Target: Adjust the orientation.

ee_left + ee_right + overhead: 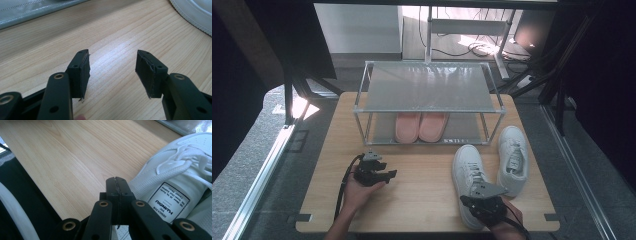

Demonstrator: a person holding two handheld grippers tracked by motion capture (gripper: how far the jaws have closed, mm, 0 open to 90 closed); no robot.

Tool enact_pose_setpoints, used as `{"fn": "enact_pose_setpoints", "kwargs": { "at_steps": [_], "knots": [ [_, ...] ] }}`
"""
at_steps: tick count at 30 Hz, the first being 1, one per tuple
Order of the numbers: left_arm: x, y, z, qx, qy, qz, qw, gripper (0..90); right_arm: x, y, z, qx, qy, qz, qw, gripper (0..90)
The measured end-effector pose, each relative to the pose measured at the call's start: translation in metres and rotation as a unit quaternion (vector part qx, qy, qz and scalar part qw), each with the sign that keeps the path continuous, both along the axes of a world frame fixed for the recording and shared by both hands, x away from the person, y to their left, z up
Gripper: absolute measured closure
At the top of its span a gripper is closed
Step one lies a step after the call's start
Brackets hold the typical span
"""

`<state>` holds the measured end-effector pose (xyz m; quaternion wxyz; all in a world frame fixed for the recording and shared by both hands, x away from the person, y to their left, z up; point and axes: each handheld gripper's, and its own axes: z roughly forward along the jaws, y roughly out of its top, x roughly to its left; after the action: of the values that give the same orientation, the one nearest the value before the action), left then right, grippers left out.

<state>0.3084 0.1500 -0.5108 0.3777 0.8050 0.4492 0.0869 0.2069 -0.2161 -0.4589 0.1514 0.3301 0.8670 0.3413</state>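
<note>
- Heel of the near white sneaker [468,180] hidden under the right claw [484,200] in the high view; toe cut off in the right gripper view.
- Pink slippers [420,126] sit partly hidden under the rack [428,87] shelf, heels out of sight.
- Tongue label on the near sneaker reads "HUANQIU", upside down; smaller print too fine to read.
- Right claw [116,181]: jaws pressed together, nothing between them, poised at the sneaker's collar; contact unclear.
- Left claw [112,72]: jaws spread, empty, above bare worktop [112,30], well apart from the shoes.
- Second white sneaker [513,157] lies just beside the first, right of it, in front of the rack.
</note>
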Motion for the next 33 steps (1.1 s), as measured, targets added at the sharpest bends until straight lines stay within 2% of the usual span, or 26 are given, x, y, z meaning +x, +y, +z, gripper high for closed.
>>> {"fn": "enact_pose_setpoints", "kwargs": {
  "at_steps": [8,15,17,18,19,20,21,23,28,33],
  "knots": [
    [0.001,0.001,-0.001,0.002,0.0,0.0,1.0,45.9,-0.001,-0.011,0.001,-0.007,-0.005,0.004,1.0,90.0],
    [0.001,0.0,-0.001,0.002,0.002,0.001,1.0,45.9,-0.001,-0.019,0.002,-0.007,-0.012,-0.009,0.9999,90.0],
    [0.001,0.0,-0.002,0.001,0.003,0.001,1.0,45.9,0.002,-0.024,-0.001,-0.049,-0.016,-0.029,0.9983,90.0],
    [0.001,-0.001,-0.002,0.001,0.003,0.001,1.0,45.8,0.004,-0.029,-0.004,-0.051,-0.007,-0.034,0.9981,90.0],
    [0.001,-0.001,-0.002,0.002,0.002,-0.001,1.0,45.9,0.006,-0.033,-0.007,-0.035,0.004,-0.037,0.9987,90.0],
    [0.001,-0.001,-0.002,0.003,0.003,-0.001,1.0,45.9,0.007,-0.038,-0.008,-0.007,0.018,-0.034,0.9992,90.0],
    [0.001,-0.001,-0.002,0.003,0.002,-0.001,1.0,45.9,0.007,-0.04,-0.009,-0.001,0.022,-0.037,0.9991,90.0],
    [0.001,-0.002,-0.002,0.003,0.004,0.0,1.0,45.9,0.006,-0.04,-0.007,-0.001,0.014,-0.039,0.9991,90.0],
    [0.001,-0.003,-0.003,0.006,0.004,-0.005,1.0,45.9,-0.005,-0.031,0.009,0.028,-0.004,-0.023,0.9993,90.0],
    [0.001,-0.003,-0.003,0.006,0.005,-0.005,1.0,45.9,-0.014,-0.011,0.005,0.009,0.011,0.011,0.9998,90.0]
  ]
}}
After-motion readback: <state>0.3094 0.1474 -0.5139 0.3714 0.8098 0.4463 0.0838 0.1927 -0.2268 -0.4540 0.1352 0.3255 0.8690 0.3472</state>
